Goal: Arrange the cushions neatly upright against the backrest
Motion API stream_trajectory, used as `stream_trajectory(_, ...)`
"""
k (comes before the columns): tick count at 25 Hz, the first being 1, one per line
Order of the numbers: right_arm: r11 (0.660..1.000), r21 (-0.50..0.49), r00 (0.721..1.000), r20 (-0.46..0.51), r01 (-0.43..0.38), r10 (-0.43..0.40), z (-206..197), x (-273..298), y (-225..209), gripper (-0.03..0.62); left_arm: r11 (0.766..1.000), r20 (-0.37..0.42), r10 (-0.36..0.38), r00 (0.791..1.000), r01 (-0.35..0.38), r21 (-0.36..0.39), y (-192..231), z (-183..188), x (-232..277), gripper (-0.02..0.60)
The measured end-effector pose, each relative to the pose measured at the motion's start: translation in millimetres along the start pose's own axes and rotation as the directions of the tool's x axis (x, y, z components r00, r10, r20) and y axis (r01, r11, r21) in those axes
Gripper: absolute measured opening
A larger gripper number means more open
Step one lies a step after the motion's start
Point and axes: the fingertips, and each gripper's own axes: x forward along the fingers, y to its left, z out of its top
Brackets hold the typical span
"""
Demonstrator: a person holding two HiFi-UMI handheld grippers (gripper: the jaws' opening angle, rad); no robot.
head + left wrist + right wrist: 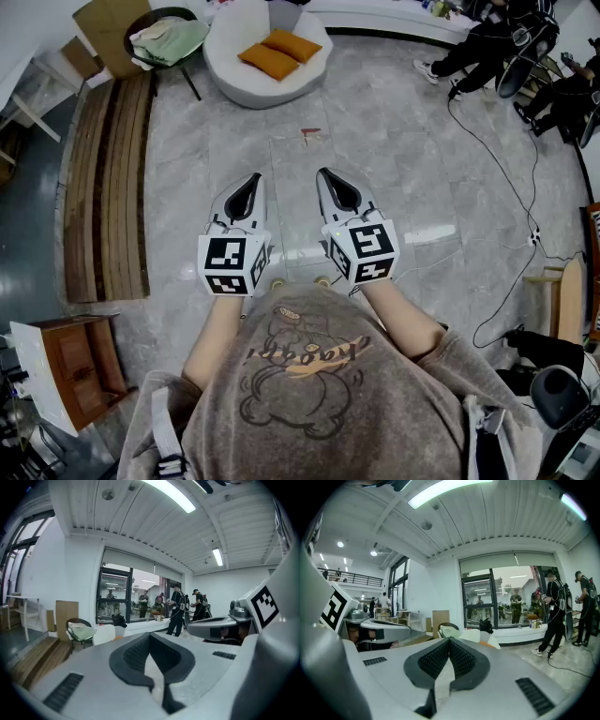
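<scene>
Head view: left claw [254,178] and right claw [324,174] hung side by side over the floor [403,141], well apart from the sofa [225,70]; two cushions [279,52] lay flat on its seat | Left gripper view: jaws together, empty | Right gripper view: jaws together, empty | Step: approach, nothing stood up yet | Next: probably reach the sofa, open a claw, grip a cushion's edge.

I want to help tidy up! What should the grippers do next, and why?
Probably move forward to the white sofa: both orange cushions lie flat on its seat, far ahead of the left gripper and right gripper, both shut and empty.
</scene>
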Motion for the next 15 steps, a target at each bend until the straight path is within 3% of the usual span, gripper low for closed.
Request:
stream_trajectory(7, 0.998, 0.057, 0.999, 0.036, -0.032, 0.030, -1, 10, 7, 0.020, 1.000, -0.010, -0.011, 1.000, 0.011, 0.004, 13, -5, 4, 0.005)
stream_trajectory(15, 0.998, 0.036, 0.997, 0.059, -0.042, 0.039, 0, 17, 24, 0.021, 0.999, -0.010, -0.052, 0.999, 0.052, 0.001, 36, -17, 1, 0.005)
